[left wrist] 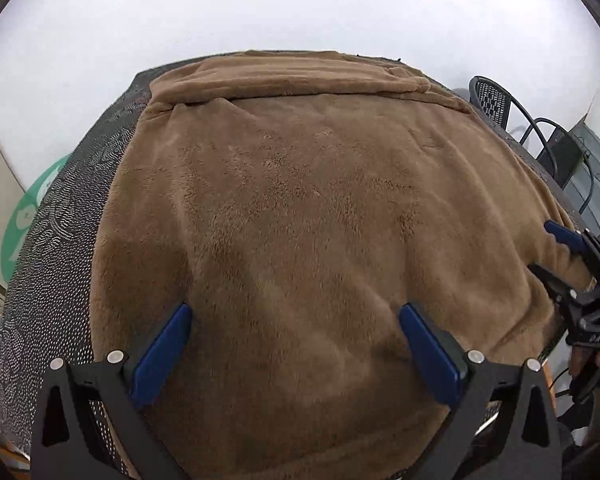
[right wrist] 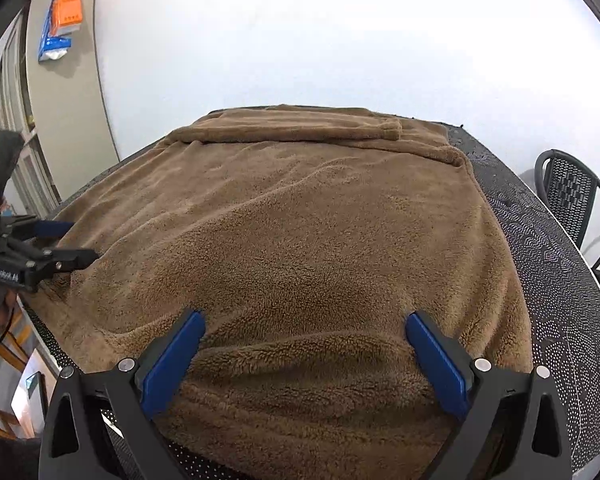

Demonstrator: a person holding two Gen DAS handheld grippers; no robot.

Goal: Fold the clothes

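Observation:
A brown fleece garment [left wrist: 300,208] lies spread flat over the dark dotted table [left wrist: 72,216], with a sleeve folded across its far edge [left wrist: 284,76]. It also fills the right wrist view [right wrist: 300,232]. My left gripper [left wrist: 296,312] is open, its blue fingers wide apart just above the near part of the garment. My right gripper [right wrist: 304,320] is open too, over the near right part of the garment. Each gripper shows in the other's view: the right one [left wrist: 556,252] at the garment's right edge, the left one [right wrist: 70,242] at its left edge.
A black mesh chair [right wrist: 572,192] stands beyond the table's right side and shows in the left wrist view [left wrist: 496,100]. A white wall is behind the table. Orange and blue packets [right wrist: 60,20] hang on the wall at the left.

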